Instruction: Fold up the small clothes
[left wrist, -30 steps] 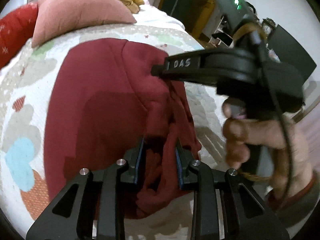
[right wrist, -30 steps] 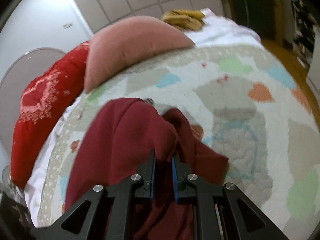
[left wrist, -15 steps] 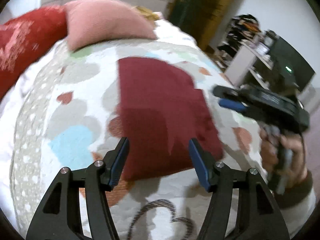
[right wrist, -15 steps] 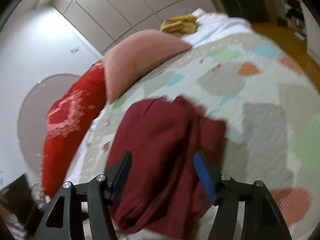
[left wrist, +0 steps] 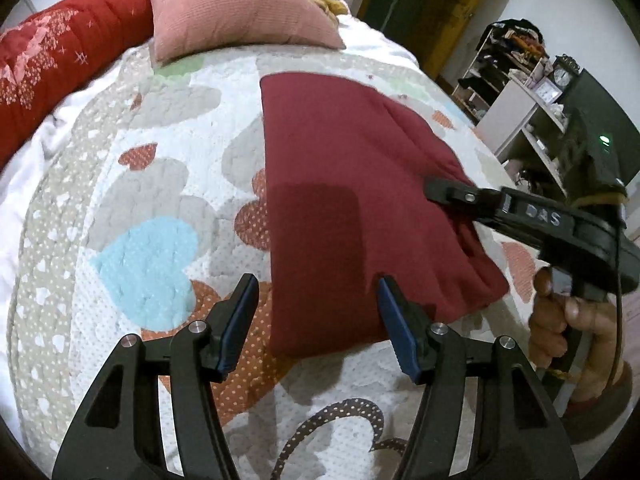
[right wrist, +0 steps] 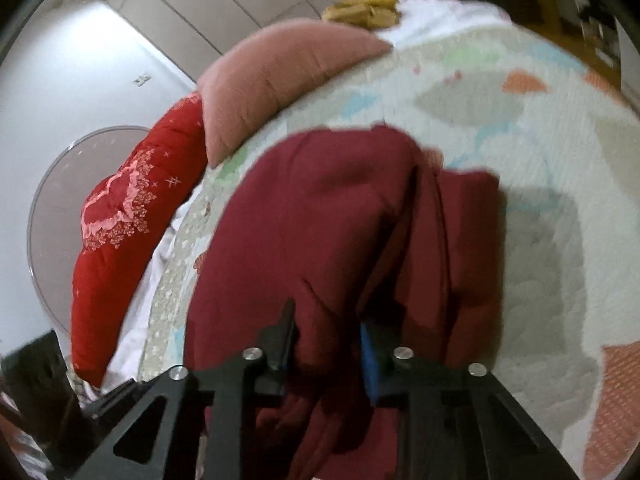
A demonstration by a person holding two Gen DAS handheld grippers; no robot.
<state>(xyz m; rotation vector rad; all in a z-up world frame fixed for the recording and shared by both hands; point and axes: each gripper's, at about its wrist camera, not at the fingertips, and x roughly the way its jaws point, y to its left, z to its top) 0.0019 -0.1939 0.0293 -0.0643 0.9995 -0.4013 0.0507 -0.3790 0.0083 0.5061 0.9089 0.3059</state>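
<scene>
A dark red garment (left wrist: 360, 200) lies folded in a rough rectangle on the heart-patterned quilt (left wrist: 152, 208). My left gripper (left wrist: 316, 312) is open and empty, just above the garment's near edge. My right gripper (left wrist: 434, 190) comes in from the right with its tips on the garment's right edge. In the right wrist view the garment (right wrist: 320, 220) bunches up between the jaws of the right gripper (right wrist: 326, 324), which have closed in on a fold of cloth.
A pink pillow (left wrist: 236, 12) and a red quilted cushion (left wrist: 60, 56) lie at the head of the bed. Shelves with clutter (left wrist: 520, 80) stand off the bed's right side. A yellow cloth (right wrist: 364, 8) lies behind the pillow.
Both grippers let go of the garment and opened. The left one pulled back and stays open. The right one has come back onto the garment's right edge and closed on a fold.
</scene>
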